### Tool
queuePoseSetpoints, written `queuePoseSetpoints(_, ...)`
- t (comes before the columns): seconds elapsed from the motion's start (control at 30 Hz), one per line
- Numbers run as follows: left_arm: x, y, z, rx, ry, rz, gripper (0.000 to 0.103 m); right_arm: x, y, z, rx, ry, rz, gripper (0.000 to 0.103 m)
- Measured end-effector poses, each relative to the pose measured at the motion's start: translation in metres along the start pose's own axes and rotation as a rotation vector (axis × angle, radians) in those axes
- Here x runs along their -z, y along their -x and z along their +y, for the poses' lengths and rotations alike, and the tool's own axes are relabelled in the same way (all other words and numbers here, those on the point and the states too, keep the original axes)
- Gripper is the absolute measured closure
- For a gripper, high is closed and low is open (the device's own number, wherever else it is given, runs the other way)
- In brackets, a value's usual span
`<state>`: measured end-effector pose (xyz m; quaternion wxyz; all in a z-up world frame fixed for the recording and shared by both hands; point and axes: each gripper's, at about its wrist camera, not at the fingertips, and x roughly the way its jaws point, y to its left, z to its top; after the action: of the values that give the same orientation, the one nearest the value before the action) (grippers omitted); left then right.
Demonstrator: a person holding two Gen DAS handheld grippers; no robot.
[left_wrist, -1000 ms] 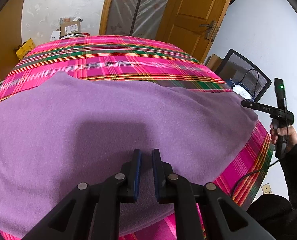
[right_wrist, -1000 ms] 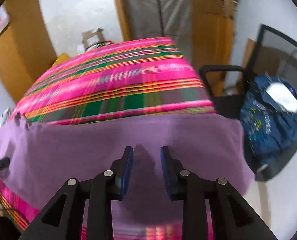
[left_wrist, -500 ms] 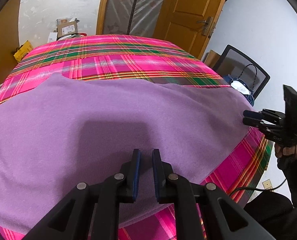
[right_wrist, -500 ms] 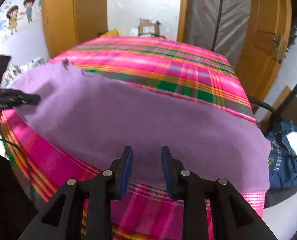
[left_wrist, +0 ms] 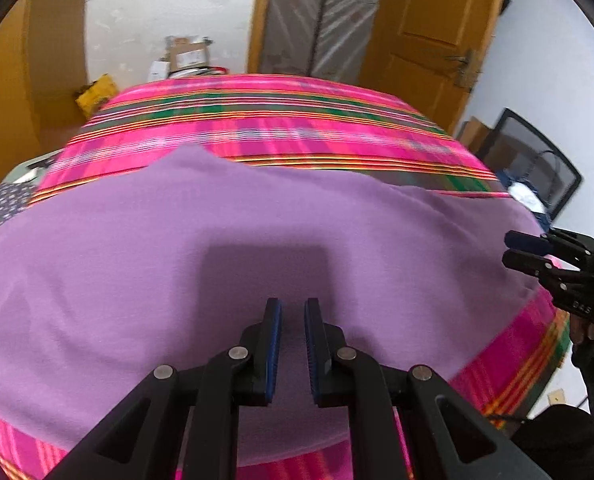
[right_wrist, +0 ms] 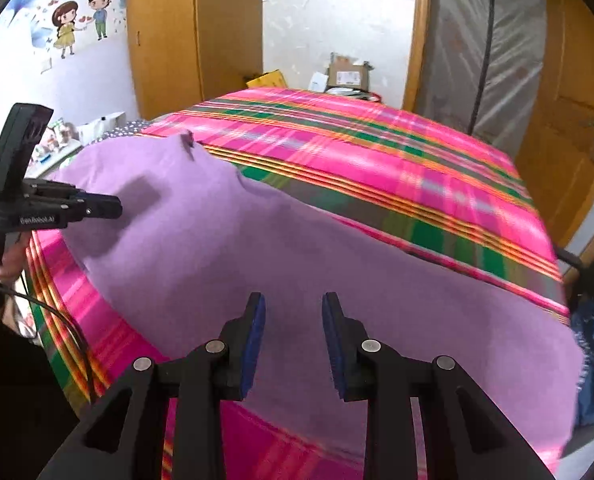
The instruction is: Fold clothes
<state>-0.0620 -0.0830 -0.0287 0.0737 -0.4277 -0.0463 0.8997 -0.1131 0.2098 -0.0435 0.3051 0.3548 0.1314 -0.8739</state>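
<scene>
A bed (right_wrist: 377, 168) in a pink plaid cover fills both views; across its near half lies the garment (left_wrist: 257, 240), a purple cloth spread almost flat, its near edge hanging a little past the bed's edge, one far corner peaked up (a sleeve or collar, I cannot tell which). The left gripper (left_wrist: 293, 340) hangs over the middle of the near edge, jaws narrow with a slim gap and nothing between them; the right gripper (right_wrist: 293, 340) hangs over the cloth near the right end, jaws at a middling width, also empty. Each shows in the other's view: the left (right_wrist: 97, 206) at the cloth's left end, the right (left_wrist: 525, 250) off its right end, both apart from the fabric as far as the views show.

The step in hand looks like the approach before the first fold; no fold is made yet. The next move probably calls for each gripper to drop to a corner or edge, pinch only the layers meant, then lift and carry together so the cloth does not skew.

Against a second ago, the right view has swung from the chair side toward the bed's left and the wall stickers; the left view has barely shifted; both jaw widths are about as they were.
</scene>
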Motion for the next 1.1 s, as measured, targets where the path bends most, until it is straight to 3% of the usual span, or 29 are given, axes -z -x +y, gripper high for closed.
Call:
queuePoseSetpoints(0.2,0.004,0.001,0.018,-0.060,0.030,-0.007,0.092,-0.007,-0.030,0.022,-0.031,0.008,0.074,0.072)
queuePoseSetpoints(0.73,0.001,0.014,0.056,-0.193,0.110,-0.053,0.092,-0.055,-0.041,0.066,-0.099,0.063,0.031,0.071)
queuePoseSetpoints(1.1,0.007,0.016,0.082,-0.239,0.170,-0.050,0.092,-0.075,-0.088,0.090,-0.106,0.090,0.104,0.071)
